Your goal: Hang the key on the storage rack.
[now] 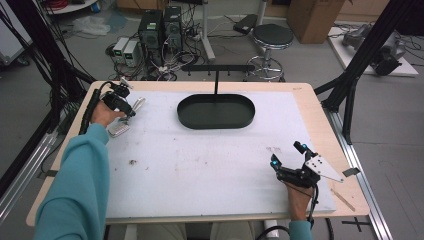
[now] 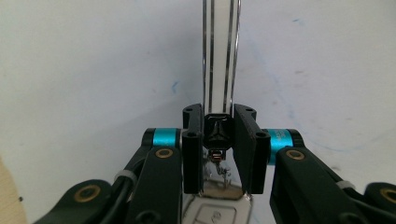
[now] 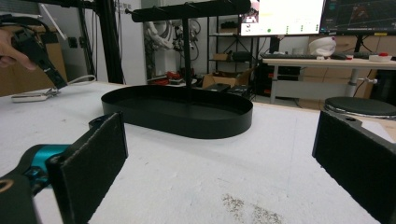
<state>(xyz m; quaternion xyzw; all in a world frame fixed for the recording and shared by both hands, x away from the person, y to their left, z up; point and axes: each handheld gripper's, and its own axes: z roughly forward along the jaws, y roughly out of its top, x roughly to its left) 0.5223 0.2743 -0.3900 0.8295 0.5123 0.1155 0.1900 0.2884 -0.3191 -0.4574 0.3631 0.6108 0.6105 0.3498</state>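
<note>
A shiny silver metal band (image 2: 219, 56) lies on the white table cover at the far left, and it runs away from the camera in the left gripper view. Its flat silver end (image 1: 119, 129) rests near the person's left hand. My left gripper (image 1: 130, 111) points down at it, and in its own view the left gripper (image 2: 218, 114) has its jaws shut on the band. My right gripper (image 1: 287, 153) rests at the front right, open. In its own view the right gripper (image 3: 224, 158) has nothing between the wide-apart pads. A black oval tray (image 1: 216, 122) with a T-bar stand (image 1: 216, 68) sits at the back centre.
The tray's wall (image 3: 187, 123) lies ahead of the right gripper across bare white cover. The left gripper (image 3: 44, 60) and the band (image 3: 30, 97) appear at far left of that view. A stool (image 1: 271, 37), boxes and cables stand beyond the table's far edge.
</note>
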